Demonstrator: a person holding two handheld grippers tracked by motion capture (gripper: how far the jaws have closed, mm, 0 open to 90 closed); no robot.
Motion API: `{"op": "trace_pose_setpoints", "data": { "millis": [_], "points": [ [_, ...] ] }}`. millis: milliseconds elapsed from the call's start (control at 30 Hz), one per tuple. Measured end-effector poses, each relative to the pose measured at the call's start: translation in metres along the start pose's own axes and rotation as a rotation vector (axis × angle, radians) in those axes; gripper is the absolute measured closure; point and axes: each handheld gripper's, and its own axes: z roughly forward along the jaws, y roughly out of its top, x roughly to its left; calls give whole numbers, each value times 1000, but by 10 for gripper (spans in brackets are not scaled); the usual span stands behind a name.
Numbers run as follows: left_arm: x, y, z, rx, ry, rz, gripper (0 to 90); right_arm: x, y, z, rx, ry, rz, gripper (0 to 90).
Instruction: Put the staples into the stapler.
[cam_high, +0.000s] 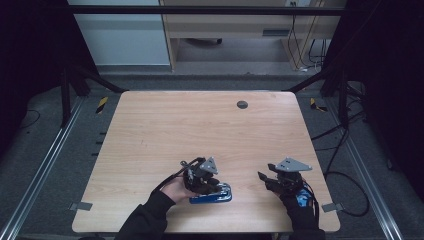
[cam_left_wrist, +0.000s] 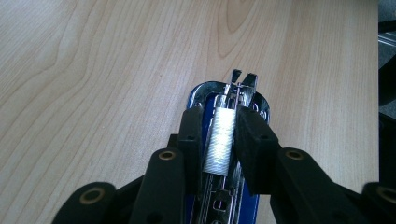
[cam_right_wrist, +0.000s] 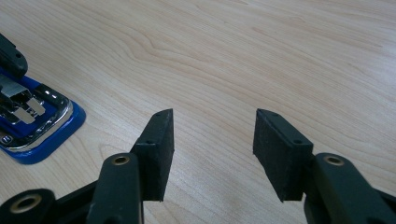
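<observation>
A blue stapler with chrome parts lies near the table's front edge, and its front end is at the left of the right gripper view. My left gripper sits right over it. A silver strip of staples lies lengthwise between the left gripper's pads, over the stapler's open channel. A thin dark gap separates the strip from the left pad, and the right pad stands close beside it. My right gripper hovers open above bare wood to the stapler's right, with nothing between its pads.
The wooden table stretches away behind both grippers, with a small dark round cap near its far edge. Metal rails and cables run along the floor on either side.
</observation>
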Motion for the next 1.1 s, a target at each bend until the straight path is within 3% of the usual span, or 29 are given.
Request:
{"op": "trace_pose_setpoints", "data": {
  "millis": [100,400,633,1100],
  "points": [
    [2,0,0,0,7,-13,658,0,0,0,0,1,-2,482],
    [4,-1,0,1,-8,-26,636,0,0,0,0,0,-1,484],
    [4,-1,1,-1,-45,-20,748,0,0,0,1,2,-2,488],
    [1,0,-1,-16,-35,-6,770,0,0,0,0,3,-2,487]
  ]
}}
